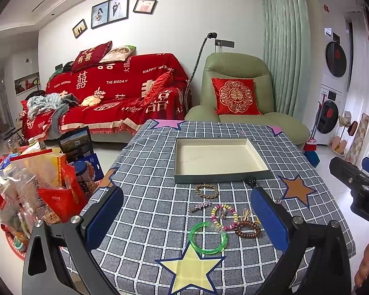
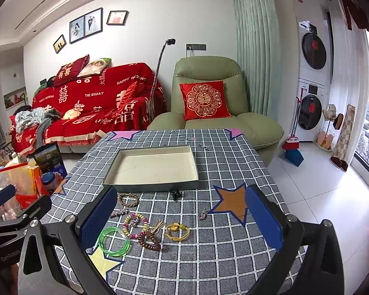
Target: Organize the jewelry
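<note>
**Jewelry laid out before an empty tray**

Here, the shallow cream-lined tray (image 2: 155, 164) sits mid-tabletop (image 2: 209, 258) with nothing inside it. The jewelry lies on the checked cloth nearer the cameras than the tray, all outside it. From left: a green bangle (image 2: 114, 242), a braided brown ring (image 2: 128, 199) near the tray's front wall, a small star hairpin (image 2: 120, 213), a multicolored bead bracelet (image 2: 135, 225) touching a brown bead bracelet (image 2: 150, 241), a yellow cord tie (image 2: 177, 231), a black clip (image 2: 176, 193) just beside the tray, and a small silver charm (image 2: 202, 214). The left gripper (image 1: 187, 217) and right gripper (image 2: 182, 217) hover with fingers spread wide, holding nothing. Behind the tabletop stand a red-draped sofa (image 2: 91, 108) and a green armchair (image 2: 209, 93).
</note>
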`<control>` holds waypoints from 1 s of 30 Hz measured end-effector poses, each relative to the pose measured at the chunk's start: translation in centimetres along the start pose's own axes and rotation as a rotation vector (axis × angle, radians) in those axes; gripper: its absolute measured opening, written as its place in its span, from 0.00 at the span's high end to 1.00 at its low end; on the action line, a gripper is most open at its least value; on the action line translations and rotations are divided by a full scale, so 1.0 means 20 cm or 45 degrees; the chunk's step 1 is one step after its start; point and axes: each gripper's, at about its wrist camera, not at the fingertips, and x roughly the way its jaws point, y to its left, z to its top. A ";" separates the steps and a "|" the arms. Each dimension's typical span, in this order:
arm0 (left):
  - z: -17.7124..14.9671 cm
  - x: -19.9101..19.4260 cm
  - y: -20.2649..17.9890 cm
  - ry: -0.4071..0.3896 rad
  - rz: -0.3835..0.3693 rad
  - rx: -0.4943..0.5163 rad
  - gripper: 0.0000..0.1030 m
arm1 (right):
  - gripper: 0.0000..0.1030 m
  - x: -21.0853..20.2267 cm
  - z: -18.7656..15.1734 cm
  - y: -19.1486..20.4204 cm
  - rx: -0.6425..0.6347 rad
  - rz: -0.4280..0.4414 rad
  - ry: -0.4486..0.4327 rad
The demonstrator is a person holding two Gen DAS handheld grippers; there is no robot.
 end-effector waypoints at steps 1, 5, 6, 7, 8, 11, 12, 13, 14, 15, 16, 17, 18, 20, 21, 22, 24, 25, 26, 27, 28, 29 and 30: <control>0.00 0.00 0.00 -0.001 0.001 -0.001 0.00 | 0.00 0.00 0.00 0.00 0.000 -0.001 0.001; 0.00 0.00 0.01 -0.004 0.003 0.000 0.00 | 0.00 0.00 0.00 0.00 0.000 0.001 -0.001; 0.00 0.00 0.01 -0.004 0.003 0.001 0.00 | 0.00 0.00 0.00 0.00 -0.001 0.001 -0.003; 0.00 0.00 0.01 -0.004 0.003 0.000 0.00 | 0.00 0.00 0.00 0.01 -0.001 -0.001 -0.003; 0.00 0.00 0.01 -0.005 0.003 -0.001 0.00 | 0.00 0.00 0.00 0.01 -0.003 0.000 -0.003; 0.00 0.00 0.01 -0.003 0.003 0.000 0.00 | 0.00 0.00 0.00 0.01 -0.001 0.000 -0.003; 0.00 0.00 0.01 -0.003 0.002 -0.001 0.00 | 0.00 0.00 0.01 0.01 -0.002 -0.001 -0.001; 0.00 0.00 0.01 -0.002 0.000 -0.001 0.00 | 0.00 0.00 0.01 0.01 -0.003 -0.002 -0.001; 0.00 0.00 0.01 -0.001 0.000 -0.002 0.00 | 0.00 0.00 0.00 0.01 -0.003 -0.002 -0.002; 0.00 0.00 0.02 -0.001 -0.001 -0.002 0.00 | 0.00 0.01 0.00 0.01 -0.002 -0.002 -0.001; 0.00 0.00 0.02 -0.001 0.000 -0.002 0.00 | 0.00 0.01 0.00 0.01 -0.001 -0.001 -0.001; 0.00 0.00 0.02 -0.002 0.001 -0.001 0.00 | 0.00 0.01 0.00 0.01 -0.002 -0.002 -0.001; 0.00 0.00 0.02 -0.003 0.001 -0.001 0.00 | 0.00 0.00 0.00 0.01 -0.004 -0.004 -0.003; 0.00 0.00 0.02 -0.001 0.000 -0.003 0.00 | 0.00 0.00 0.00 0.01 -0.008 -0.007 -0.005; 0.00 0.00 0.02 -0.001 -0.001 -0.004 0.00 | 0.00 0.00 0.00 0.02 -0.010 -0.008 -0.007; 0.00 0.00 0.02 -0.001 0.000 -0.003 0.00 | 0.00 0.00 0.00 0.01 -0.009 -0.010 -0.007; 0.00 0.00 0.01 -0.001 0.001 -0.001 0.00 | 0.00 0.00 0.00 0.01 -0.005 -0.007 -0.005; 0.00 0.00 0.02 -0.002 0.001 -0.001 0.00 | 0.00 0.00 0.00 0.01 -0.005 -0.006 -0.004; 0.00 0.00 0.02 -0.003 0.003 -0.002 0.00 | 0.00 0.00 0.00 0.01 -0.006 -0.009 -0.005; 0.00 0.00 0.02 -0.003 0.003 -0.002 0.00 | 0.00 0.00 0.00 0.01 -0.007 -0.012 -0.007; -0.01 0.00 0.02 -0.003 0.002 -0.003 0.00 | 0.00 0.00 0.00 0.01 -0.007 -0.011 -0.007; -0.01 0.00 0.02 -0.003 0.002 -0.002 0.00 | 0.00 0.00 0.00 0.01 -0.005 -0.009 -0.007; -0.01 0.00 0.02 -0.003 0.001 -0.004 0.00 | 0.00 0.00 0.00 0.01 -0.006 -0.010 -0.005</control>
